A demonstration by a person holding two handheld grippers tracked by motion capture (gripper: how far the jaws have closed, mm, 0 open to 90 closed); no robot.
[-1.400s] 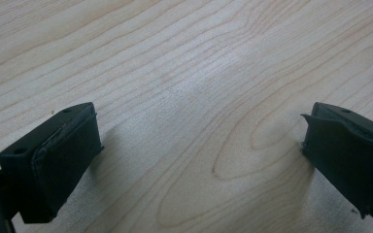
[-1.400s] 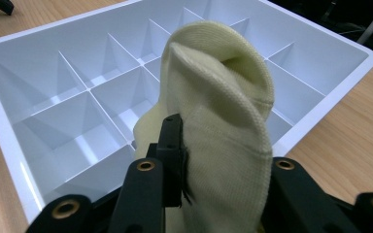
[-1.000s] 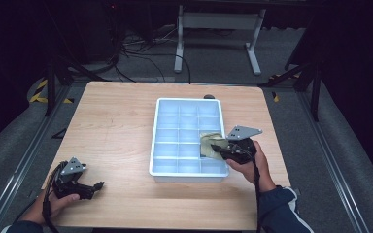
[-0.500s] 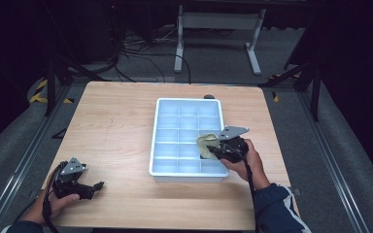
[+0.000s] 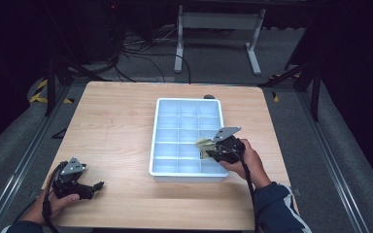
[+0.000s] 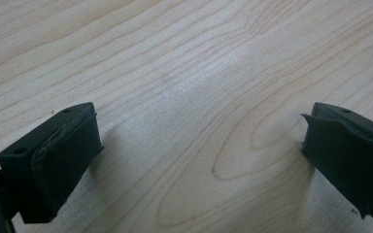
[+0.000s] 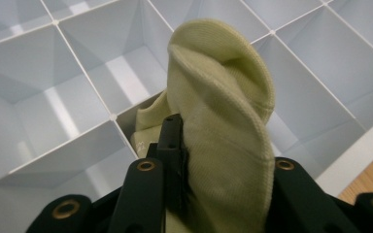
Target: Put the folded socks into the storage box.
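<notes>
Your right gripper (image 5: 212,149) sits over the right side of the white divided tray (image 5: 161,165), toward the tray's near right corner, with your right hand (image 5: 245,160) behind it near the desk's right edge. Its jaws are clamped on a pale yellow-green cloth (image 7: 223,121); in the right gripper view the knit fabric folds up and over between them, and its lower part hangs into one of the tray's compartments (image 7: 141,121). From the high view the cloth (image 5: 205,144) lies in the tray's right column, in the near half; which exact compartment is hard to tell.

The tray rests on the wooden desk (image 5: 111,121), right of the desk's middle and closer to the far edge than the near one.

Your left gripper (image 5: 96,186) is at the desk's near left corner, held in your left hand (image 5: 53,201), well apart from the tray. In the left gripper view its jaws stand wide apart with bare wood between them, gripping nothing.
</notes>
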